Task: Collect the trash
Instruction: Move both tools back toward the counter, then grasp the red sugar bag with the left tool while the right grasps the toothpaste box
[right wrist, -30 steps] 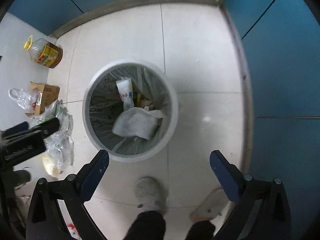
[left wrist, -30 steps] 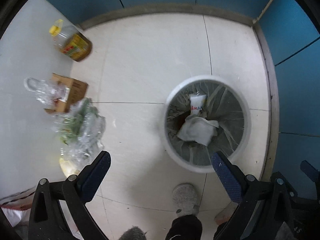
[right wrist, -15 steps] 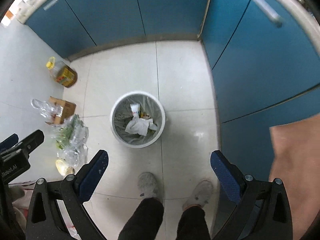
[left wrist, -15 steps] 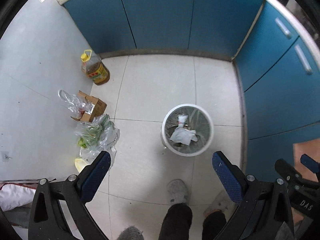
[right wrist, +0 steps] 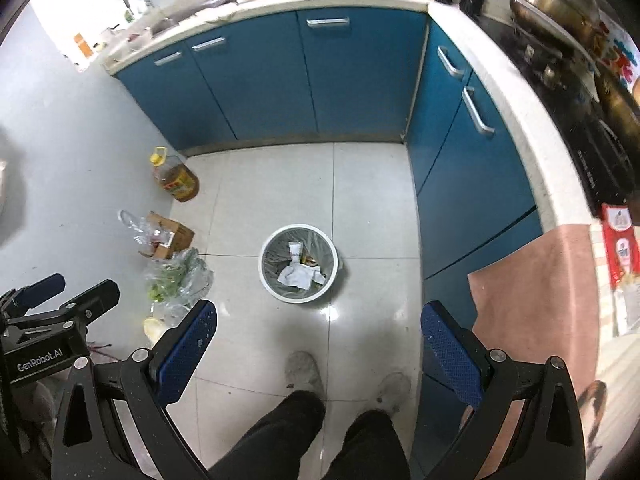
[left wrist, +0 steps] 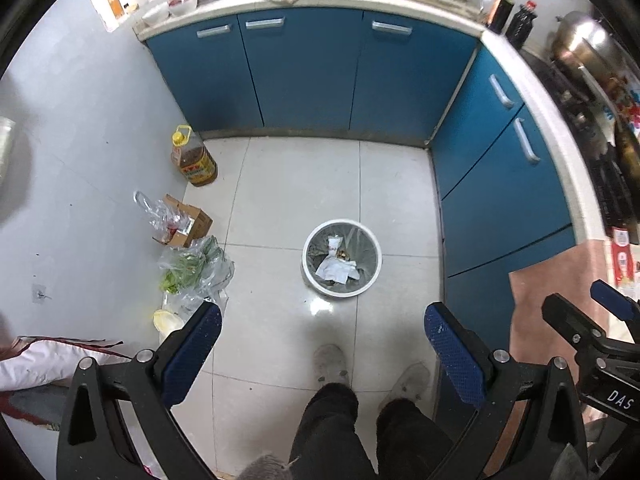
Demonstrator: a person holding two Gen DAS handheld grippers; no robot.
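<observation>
Seen from standing height over bin [left wrist: 341, 258] holding paper, both grippers' jaws wide apart and empty; best to scan floor [left wrist: 296, 184] and worktop [left wrist: 532, 92] for leftover trash.

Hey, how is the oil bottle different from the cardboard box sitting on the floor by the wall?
The oil bottle is clear plastic holding amber oil, with a yellow cap and handle; the cardboard box is brown and opaque. The oil bottle is capped and upright; the cardboard box lies with a flap open. A clear plastic bag rests against the cardboard box only. Both sit on the floor along the wall.
</observation>
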